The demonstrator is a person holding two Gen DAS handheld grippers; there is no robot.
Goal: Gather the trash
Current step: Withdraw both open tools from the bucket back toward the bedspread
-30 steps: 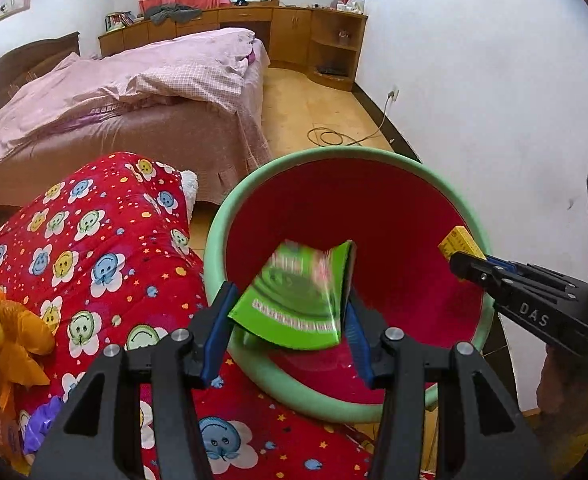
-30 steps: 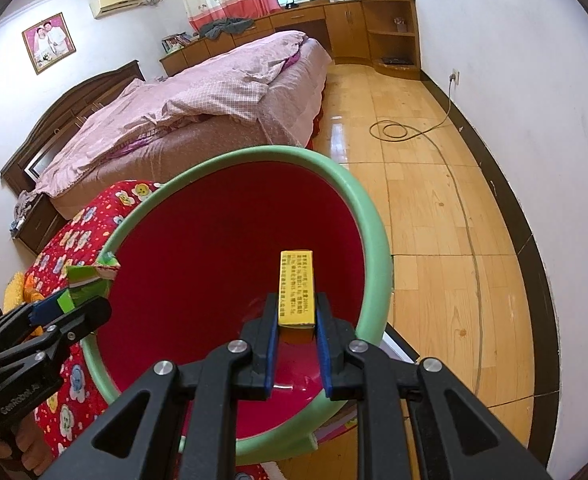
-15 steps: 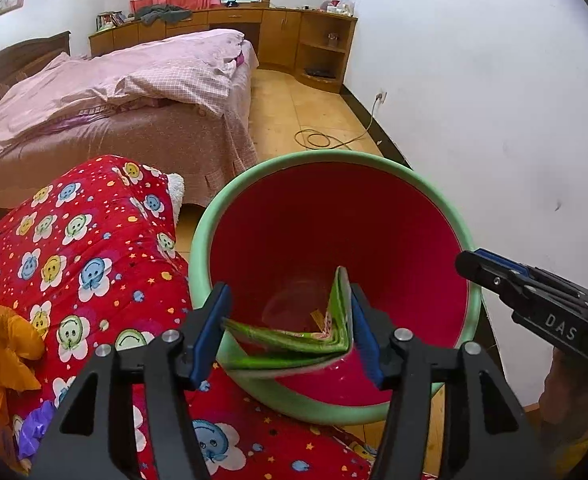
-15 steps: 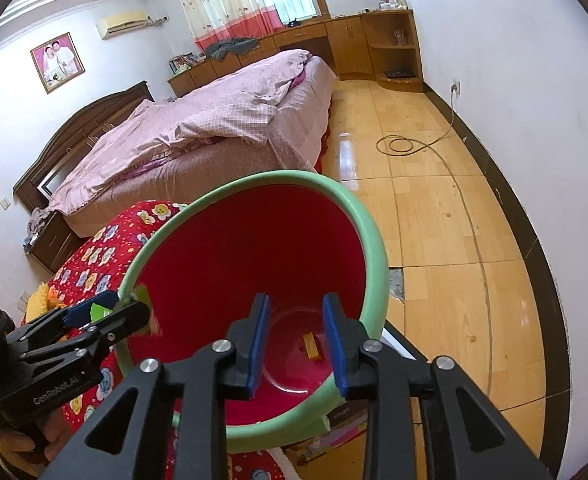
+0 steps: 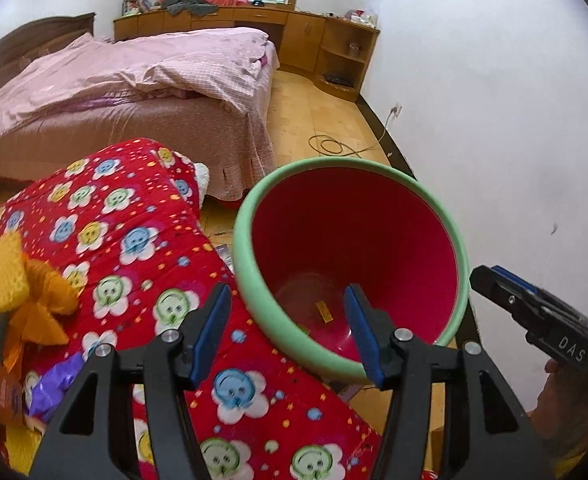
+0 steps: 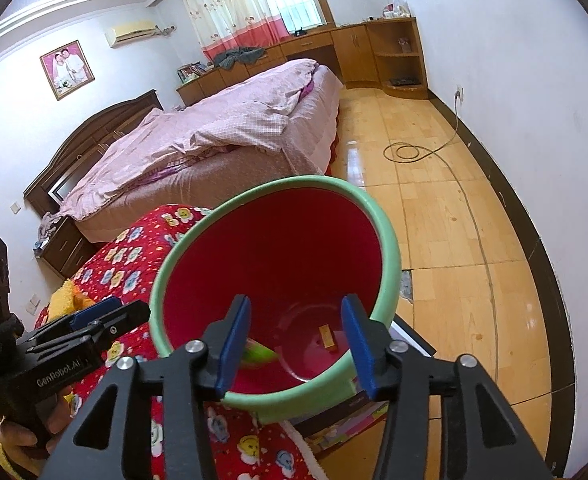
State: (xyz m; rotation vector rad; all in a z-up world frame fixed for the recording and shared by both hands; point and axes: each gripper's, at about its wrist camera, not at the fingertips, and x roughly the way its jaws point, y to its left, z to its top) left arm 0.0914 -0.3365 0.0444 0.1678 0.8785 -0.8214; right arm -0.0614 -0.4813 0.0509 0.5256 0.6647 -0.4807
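Both claws spread wide, holding nothing: left claw (image 5: 288, 330), right claw (image 6: 295, 342). Yellow wrapper (image 6: 327, 336) and green packet (image 6: 258, 354) lie on the bottom of the red bin (image 6: 387, 276), beside the red quilt (image 5: 134, 248).

Glossy red plastic bin (image 6: 278, 248); soft printed cloth quilt (image 5: 106, 240); shiny wooden floor (image 6: 445, 216)

Both grippers (image 5: 288, 330) (image 6: 295, 338) spread, empty.
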